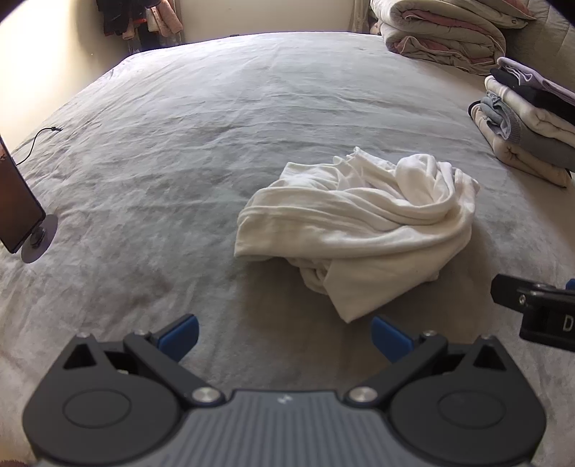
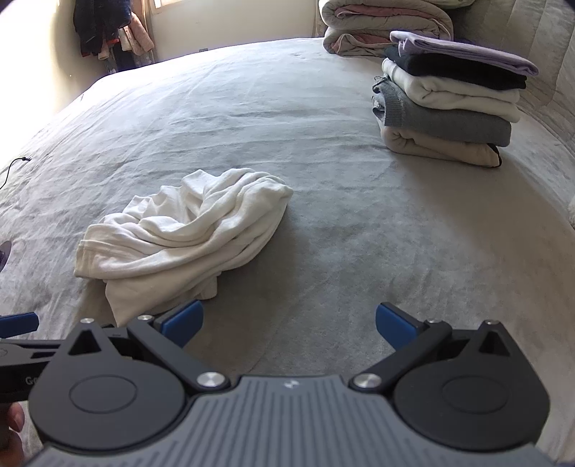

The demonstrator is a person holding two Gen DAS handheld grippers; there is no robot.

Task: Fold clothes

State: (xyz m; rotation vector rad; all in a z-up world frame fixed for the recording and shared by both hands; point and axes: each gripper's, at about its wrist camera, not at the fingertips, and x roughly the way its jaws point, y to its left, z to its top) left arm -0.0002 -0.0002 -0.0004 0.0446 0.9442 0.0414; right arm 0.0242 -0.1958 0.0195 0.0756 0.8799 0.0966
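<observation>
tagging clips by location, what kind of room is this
Most likely a bedroom. A wide bed with a grey cover fills the view, folded duvets sit at its far end, and clothes hang in the corner.

Bed (image 1: 179, 151), grey cover, lightly wrinkled. Landmark: crumpled white garment (image 1: 359, 222), lying unfolded in a heap on the cover. Beyond it and to the right: stack of folded clothes (image 2: 449, 97), lilac piece on top, beige at the bottom. Farther behind the stack: rolled quilts (image 1: 442, 32). Well left of the garment: dark tablet on a round stand (image 1: 25, 215); behind that, a thin black cable (image 1: 39, 134).
</observation>
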